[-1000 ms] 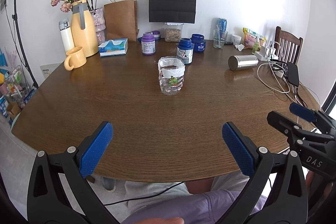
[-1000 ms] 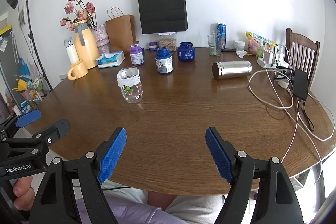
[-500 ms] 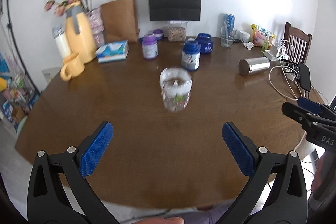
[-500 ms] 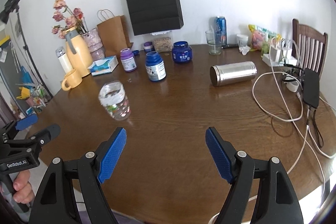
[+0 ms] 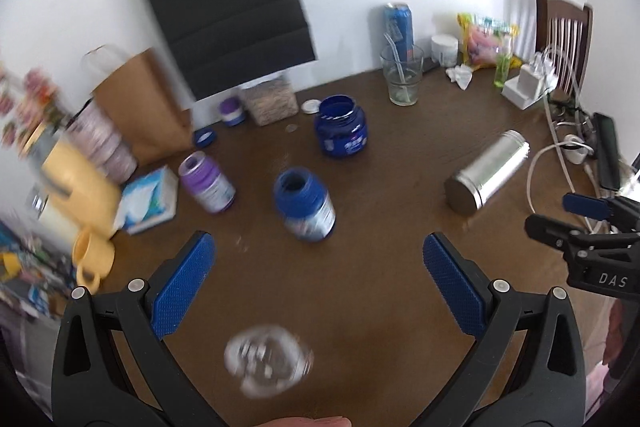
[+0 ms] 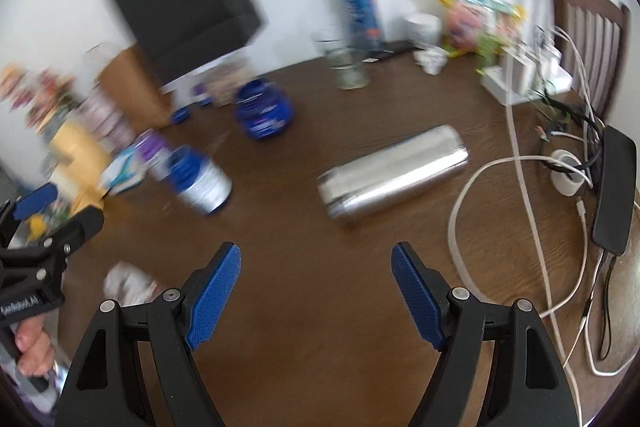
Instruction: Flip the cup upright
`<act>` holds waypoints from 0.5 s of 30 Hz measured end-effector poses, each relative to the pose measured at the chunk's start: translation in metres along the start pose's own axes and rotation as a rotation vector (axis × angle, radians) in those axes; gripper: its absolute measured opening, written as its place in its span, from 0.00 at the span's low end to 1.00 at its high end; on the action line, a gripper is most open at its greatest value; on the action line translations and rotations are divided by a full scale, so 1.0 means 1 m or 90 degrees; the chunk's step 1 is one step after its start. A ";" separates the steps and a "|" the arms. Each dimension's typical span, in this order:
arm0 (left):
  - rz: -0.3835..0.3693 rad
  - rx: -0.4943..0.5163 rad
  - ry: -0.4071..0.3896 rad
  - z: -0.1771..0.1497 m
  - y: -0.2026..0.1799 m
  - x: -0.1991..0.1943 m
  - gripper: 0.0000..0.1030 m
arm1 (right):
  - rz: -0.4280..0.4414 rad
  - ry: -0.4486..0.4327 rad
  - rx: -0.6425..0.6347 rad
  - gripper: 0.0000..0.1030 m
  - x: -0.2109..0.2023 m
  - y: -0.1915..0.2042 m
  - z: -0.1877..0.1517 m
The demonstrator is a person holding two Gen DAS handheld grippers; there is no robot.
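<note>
A steel cup [image 5: 486, 172] lies on its side on the brown table [image 5: 360, 287], right of centre; it also shows in the right wrist view [image 6: 394, 175], ahead of my right gripper. My left gripper [image 5: 318, 289] is open and empty above the table, well left of the cup. My right gripper [image 6: 316, 297] is open and empty, a short way in front of the cup; it also shows in the left wrist view [image 5: 580, 215]. The left gripper shows at the left edge of the right wrist view [image 6: 52, 207].
A clear plastic bottle [image 5: 268, 363] stands just below my left gripper. Blue jars [image 5: 306, 205] [image 5: 340, 127], a purple jar [image 5: 206, 183], a glass [image 5: 402, 75], a can [image 5: 398, 23], bags, a yellow jug and mug [image 5: 92, 255] crowd the back. Cables [image 6: 520, 187] and a phone [image 6: 614, 187] lie right.
Both grippers have moved forward over the table and tilted down. The clear bottle has dropped to the bottom of the left view. The steel cup is nearer to the right gripper. Both stay open.
</note>
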State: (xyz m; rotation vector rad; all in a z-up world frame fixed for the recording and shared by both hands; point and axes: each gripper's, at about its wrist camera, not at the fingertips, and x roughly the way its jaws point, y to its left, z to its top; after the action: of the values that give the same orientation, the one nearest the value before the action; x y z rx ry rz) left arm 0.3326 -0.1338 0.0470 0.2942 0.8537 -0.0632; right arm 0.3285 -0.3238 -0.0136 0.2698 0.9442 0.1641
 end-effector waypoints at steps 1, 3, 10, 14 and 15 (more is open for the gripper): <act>0.001 0.009 0.012 0.012 -0.008 0.015 1.00 | -0.010 0.009 0.016 0.79 0.012 -0.009 0.012; 0.006 0.024 0.036 0.033 -0.022 0.046 1.00 | -0.026 0.026 0.035 0.79 0.030 -0.018 0.027; -0.032 0.056 0.070 0.065 -0.053 0.140 1.00 | -0.070 0.074 0.079 0.79 0.089 -0.049 0.057; -0.081 0.065 0.060 0.052 -0.047 0.160 1.00 | -0.062 0.097 0.133 0.79 0.113 -0.064 0.059; -0.094 0.065 0.061 0.049 -0.045 0.164 1.00 | -0.065 0.106 0.145 0.81 0.120 -0.067 0.060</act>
State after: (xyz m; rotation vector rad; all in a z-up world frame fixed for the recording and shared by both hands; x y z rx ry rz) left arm 0.4684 -0.1801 -0.0561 0.3317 0.9687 -0.2316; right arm 0.4480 -0.3662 -0.0932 0.4215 1.1418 -0.0166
